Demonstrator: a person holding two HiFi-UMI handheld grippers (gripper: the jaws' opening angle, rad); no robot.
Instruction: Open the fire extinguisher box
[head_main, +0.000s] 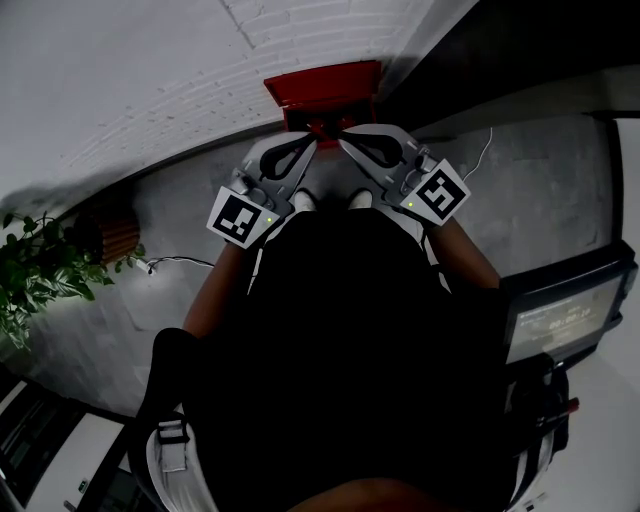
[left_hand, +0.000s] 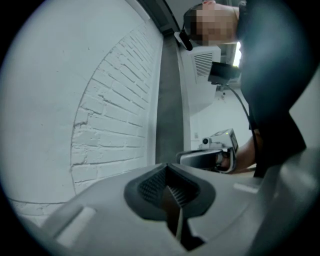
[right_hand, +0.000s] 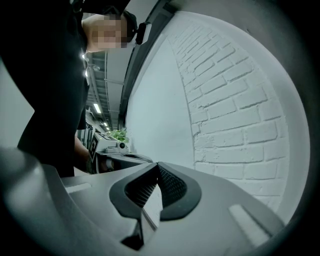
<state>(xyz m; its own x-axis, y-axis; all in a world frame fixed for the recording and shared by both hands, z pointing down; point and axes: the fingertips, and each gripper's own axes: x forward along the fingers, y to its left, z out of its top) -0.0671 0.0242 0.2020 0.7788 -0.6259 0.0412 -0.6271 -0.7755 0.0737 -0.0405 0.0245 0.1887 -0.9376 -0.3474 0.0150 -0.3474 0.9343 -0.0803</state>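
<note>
The red fire extinguisher box (head_main: 325, 90) stands on the floor against the white brick wall (head_main: 150, 80), at the top middle of the head view. Both grippers are held just in front of it, tips turned toward each other. My left gripper (head_main: 306, 146) is shut with nothing between its pads (left_hand: 161, 183). My right gripper (head_main: 346, 146) is also shut and empty, its ribbed pads (right_hand: 169, 183) meeting at the tip. Each gripper view looks along the brick wall and catches the other gripper (left_hand: 212, 154) (right_hand: 112, 150); neither shows the box.
A leafy potted plant (head_main: 35, 275) and a brown ribbed pot (head_main: 105, 232) stand at the left. A cable (head_main: 180, 262) runs over the grey floor. A machine with a screen (head_main: 565, 320) is at the right. The person's dark body fills the lower middle.
</note>
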